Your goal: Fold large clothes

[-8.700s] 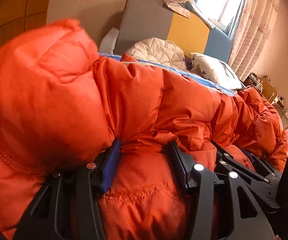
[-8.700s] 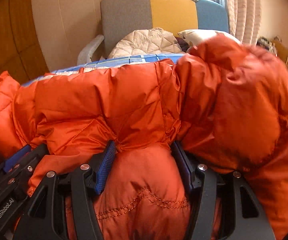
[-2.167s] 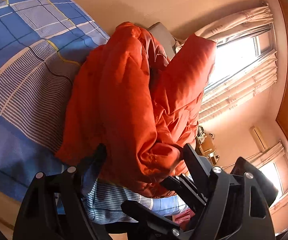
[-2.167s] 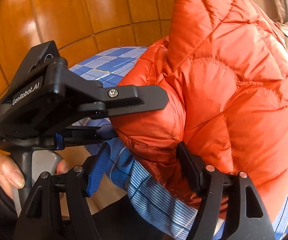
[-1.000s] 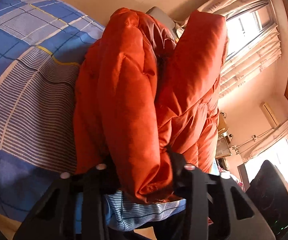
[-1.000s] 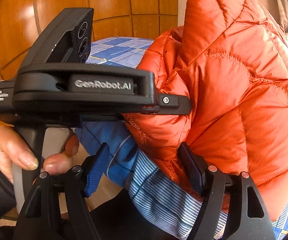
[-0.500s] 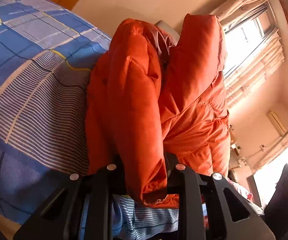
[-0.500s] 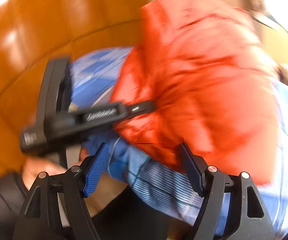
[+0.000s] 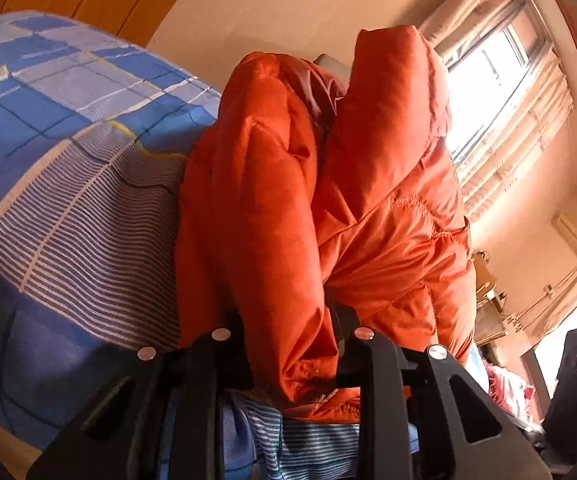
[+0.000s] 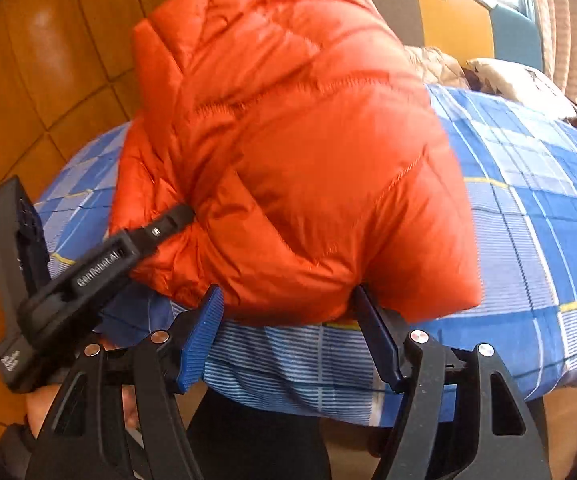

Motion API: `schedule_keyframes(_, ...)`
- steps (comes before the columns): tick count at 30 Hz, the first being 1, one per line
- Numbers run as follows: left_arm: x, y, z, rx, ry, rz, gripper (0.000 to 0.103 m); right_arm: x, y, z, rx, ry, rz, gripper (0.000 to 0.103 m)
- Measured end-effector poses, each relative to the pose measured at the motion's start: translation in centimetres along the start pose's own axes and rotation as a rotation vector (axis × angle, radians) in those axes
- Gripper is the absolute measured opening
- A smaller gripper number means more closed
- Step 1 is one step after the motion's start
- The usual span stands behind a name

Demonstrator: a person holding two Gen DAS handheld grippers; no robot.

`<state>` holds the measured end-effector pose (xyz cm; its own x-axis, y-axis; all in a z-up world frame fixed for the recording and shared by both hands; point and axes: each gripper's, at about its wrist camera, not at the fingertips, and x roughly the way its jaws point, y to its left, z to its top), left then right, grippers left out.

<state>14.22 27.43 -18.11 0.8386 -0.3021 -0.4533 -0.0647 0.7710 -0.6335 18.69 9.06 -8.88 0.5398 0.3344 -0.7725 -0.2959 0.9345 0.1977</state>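
An orange quilted down jacket lies bunched and folded over on a blue checked bed cover. My left gripper is shut on a thick fold of the jacket near the bed's front edge. In the right wrist view the jacket forms a puffy mound, and the left gripper clamps its left side. My right gripper is open, its jaws set wide at the mound's lower edge without pinching it.
The bed cover stretches to the right. A wooden panelled wall stands at the left. A grey, yellow and blue headboard, a quilted cushion and a pillow lie beyond. A window with curtains is at the right.
My left gripper has closed onto the jacket fold. My right gripper has swung to the right along the bed's edge, still open, so more bed cover shows.
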Motion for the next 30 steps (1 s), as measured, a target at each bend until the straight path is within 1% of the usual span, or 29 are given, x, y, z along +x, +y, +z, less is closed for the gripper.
schedule_keyframes(2,0.0,0.0,0.1,0.018,0.001,0.007,0.023,0.3,0.2,-0.1,-0.010,0.006,-0.013,0.068)
schedule_keyframes(4,0.2,-0.1,0.2,0.004,-0.001,-0.003,0.024,0.7,0.2,-0.2,-0.004,0.021,-0.011,0.068)
schedule_keyframes(6,0.4,0.1,0.1,-0.002,-0.005,-0.003,0.024,1.5,-0.3,-0.6,0.015,0.059,-0.012,0.068)
schedule_keyframes(8,0.3,0.2,-0.1,-0.014,-0.011,-0.011,0.024,0.8,-0.5,-0.9,0.016,0.071,-0.017,0.068)
schedule_keyframes(14,0.1,0.1,-0.5,-0.012,-0.019,-0.007,0.024,-1.4,0.3,-0.5,-0.041,0.021,0.000,0.068)
schedule_keyframes(17,0.0,0.3,-0.7,-0.003,-0.016,-0.011,0.024,-1.9,0.6,-0.4,-0.051,0.009,-0.003,0.064)
schedule_keyframes(21,-0.1,-0.1,-0.7,0.032,-0.007,0.000,0.024,-3.5,0.7,0.1,-0.062,-0.049,-0.009,0.064)
schedule_keyframes(24,-0.2,-0.4,-0.7,0.045,-0.005,0.003,0.024,-3.8,0.5,0.7,-0.050,-0.060,-0.013,0.064)
schedule_keyframes(28,-0.2,-0.4,-0.7,0.043,-0.002,-0.001,0.024,-2.7,0.6,0.7,-0.048,-0.032,-0.034,0.064)
schedule_keyframes(30,0.0,-0.3,-0.6,0.041,0.003,-0.002,0.024,-1.7,0.3,0.6,-0.033,0.015,-0.037,0.064)
